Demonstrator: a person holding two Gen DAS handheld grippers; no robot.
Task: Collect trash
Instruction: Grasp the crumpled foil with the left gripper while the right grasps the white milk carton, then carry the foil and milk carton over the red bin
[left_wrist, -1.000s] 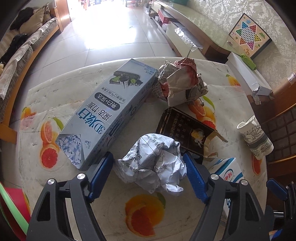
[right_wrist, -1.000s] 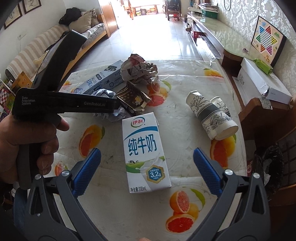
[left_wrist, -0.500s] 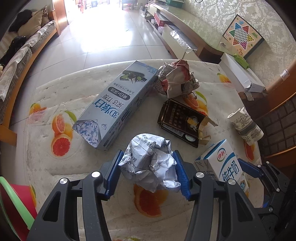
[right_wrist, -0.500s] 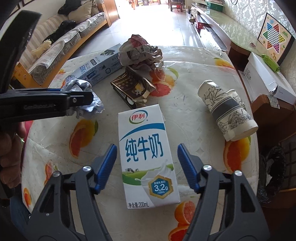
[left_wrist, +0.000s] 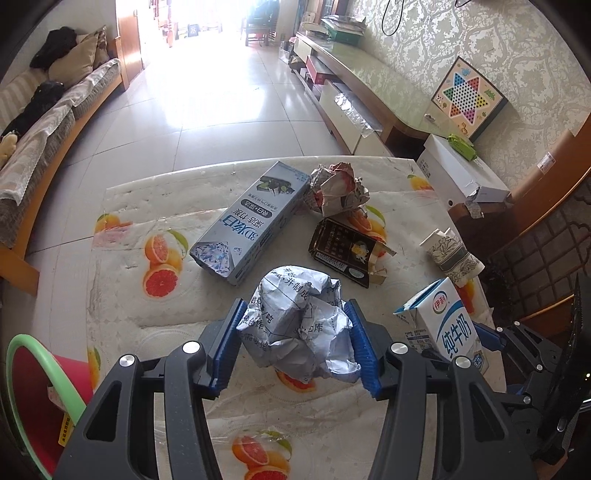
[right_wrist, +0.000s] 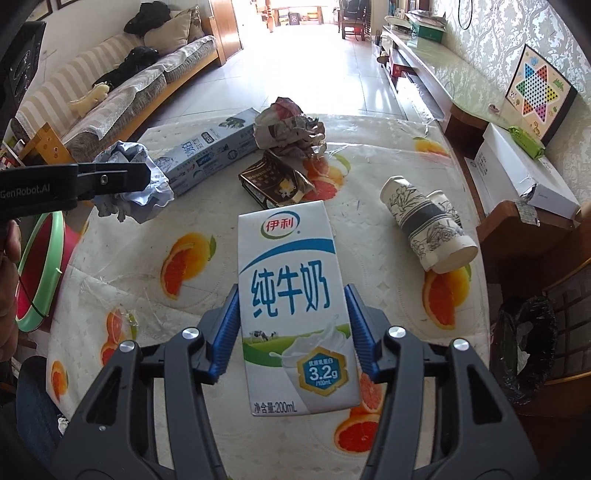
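Note:
A crumpled grey-white paper ball (left_wrist: 295, 332) hangs above the table between the blue pads of my left gripper (left_wrist: 294, 317), which is shut on it. The right wrist view shows the same ball (right_wrist: 147, 192) held up at the left. A white and blue milk carton (right_wrist: 291, 258) lies lengthwise between the pads of my right gripper (right_wrist: 291, 295). Those jaws are closing, and both pads touch the carton's sides. In the left wrist view the carton (left_wrist: 443, 321) sits at the table's right edge.
On the orange-print tablecloth (left_wrist: 147, 314) lie a long toothpaste box (left_wrist: 251, 229), a crumpled newspaper wad (left_wrist: 338, 188), a torn dark box (left_wrist: 343, 251) and stacked paper cups (right_wrist: 428, 218). A red bucket with a green rim (left_wrist: 33, 387) stands low left, a black-bagged bin (right_wrist: 524, 354) low right.
My left gripper closed on the paper ball and lifted it off the table. My right gripper's jaws narrowed from wide apart until they meet the milk carton's sides.

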